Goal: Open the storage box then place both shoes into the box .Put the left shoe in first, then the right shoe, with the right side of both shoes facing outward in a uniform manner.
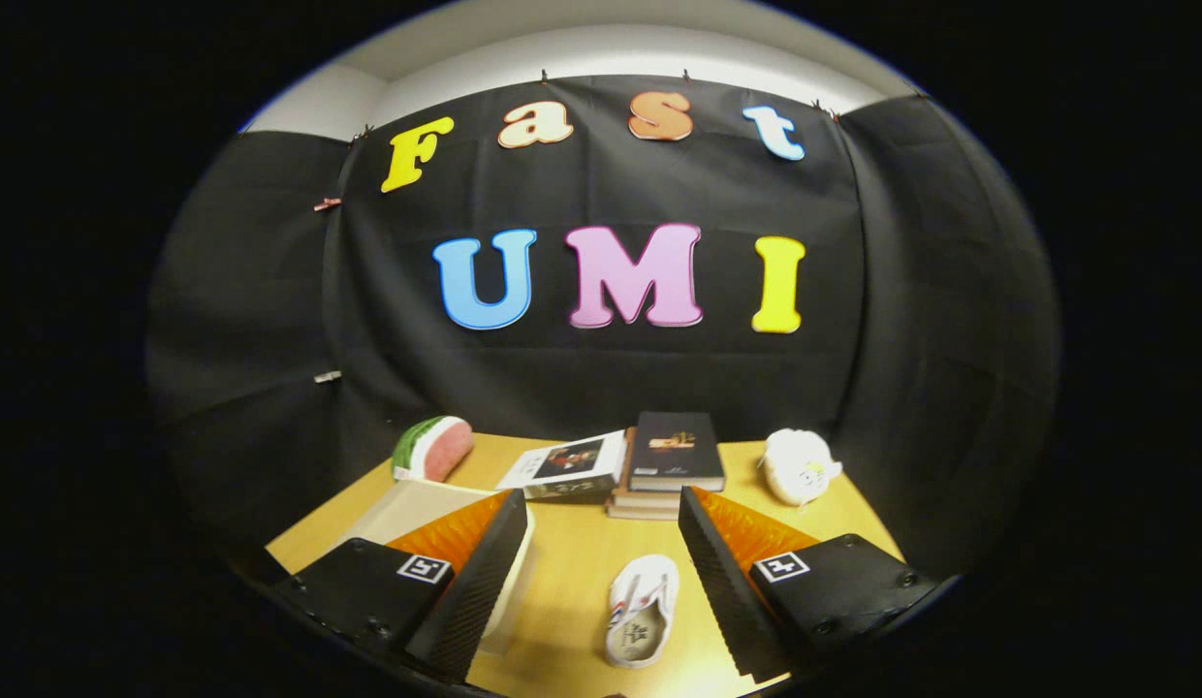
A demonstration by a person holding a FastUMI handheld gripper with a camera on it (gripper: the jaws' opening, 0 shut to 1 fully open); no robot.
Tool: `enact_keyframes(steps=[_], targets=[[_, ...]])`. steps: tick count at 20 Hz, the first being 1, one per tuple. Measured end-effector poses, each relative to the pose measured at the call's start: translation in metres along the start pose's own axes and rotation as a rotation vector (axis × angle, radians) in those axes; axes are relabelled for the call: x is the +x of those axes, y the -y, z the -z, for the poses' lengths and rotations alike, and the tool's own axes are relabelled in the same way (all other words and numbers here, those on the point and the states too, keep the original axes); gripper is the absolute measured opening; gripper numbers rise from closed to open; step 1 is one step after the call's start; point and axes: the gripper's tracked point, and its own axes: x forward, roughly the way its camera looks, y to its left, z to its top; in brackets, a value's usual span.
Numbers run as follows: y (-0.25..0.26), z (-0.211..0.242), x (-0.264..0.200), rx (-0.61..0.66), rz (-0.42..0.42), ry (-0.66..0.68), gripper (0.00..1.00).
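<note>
The gripper [595, 572] is hovering wide open and holding nothing; a white sneaker [642, 611] is waiting between its fingers, the storage box [417, 506] at ten o'clock, so packing seems unfinished.

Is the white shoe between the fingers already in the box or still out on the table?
Out. The white shoe lies on the bare table, opening up, between the open hand-held gripper fingers, beside the storage box.

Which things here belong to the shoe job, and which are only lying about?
For the job: shoe, between the open fingers of the gripper; box, behind the left finger.

Lying about: watermelon toy, books, white plush, all beyond the fingers on the table.
</note>
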Motion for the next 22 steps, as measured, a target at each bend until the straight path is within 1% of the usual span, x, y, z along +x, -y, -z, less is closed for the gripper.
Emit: enact_keyframes(steps=[2, 6, 9, 12, 14, 17, 19, 22], targets=[[0.001, 0.011, 0.007, 0.037, -0.010, -0.044, 0.98], [-0.006, 0.050, 0.022, 0.147, -0.048, -0.204, 0.98], [-0.027, 0.088, 0.032, 0.282, -0.135, -0.370, 0.98], [-0.050, 0.117, 0.040, 0.495, -0.231, -0.531, 0.98], [-0.064, 0.135, 0.046, 0.587, -0.293, -0.612, 0.97], [-0.083, 0.151, 0.050, 0.684, -0.393, -0.689, 0.98], [-0.094, 0.152, 0.061, 0.816, -0.443, -0.684, 0.98], [-0.094, 0.156, 0.077, 0.987, -0.446, -0.676, 0.97]])
